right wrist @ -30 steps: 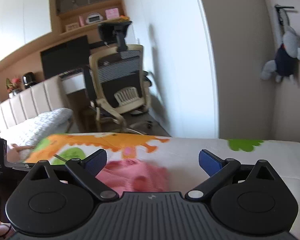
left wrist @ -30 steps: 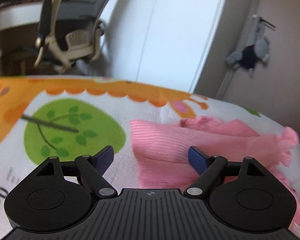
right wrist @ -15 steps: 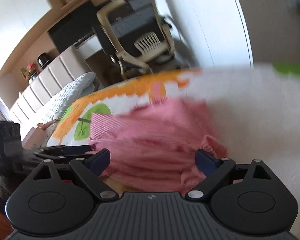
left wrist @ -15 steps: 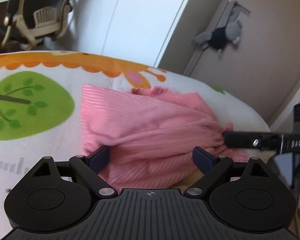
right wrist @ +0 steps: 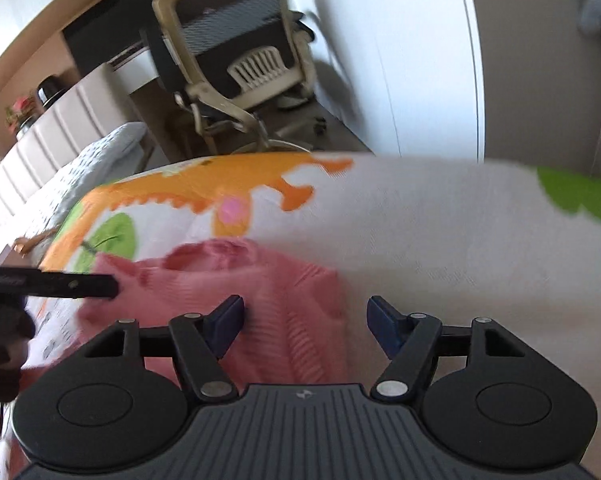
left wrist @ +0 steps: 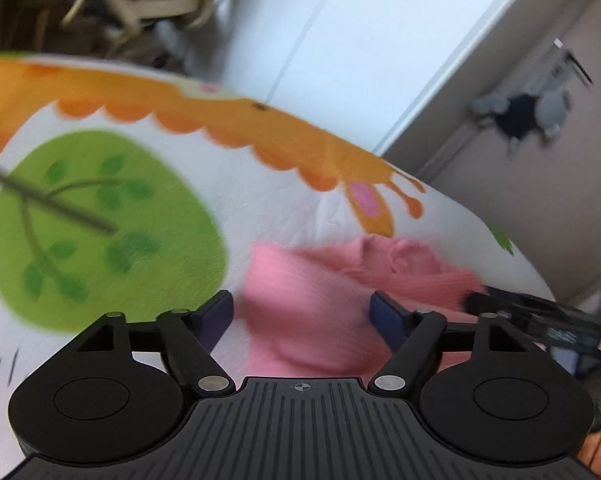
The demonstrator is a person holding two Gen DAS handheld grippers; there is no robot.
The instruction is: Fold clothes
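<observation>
No legible writing — pink sweater, blurred.

You have one pink garment in front of you, at twelve o'clock; one printed sheet under it; two claws, the left claw and the right claw; one office chair at eleven o'clock in the right wrist view; one stuffed toy hanging at two o'clock.
</observation>
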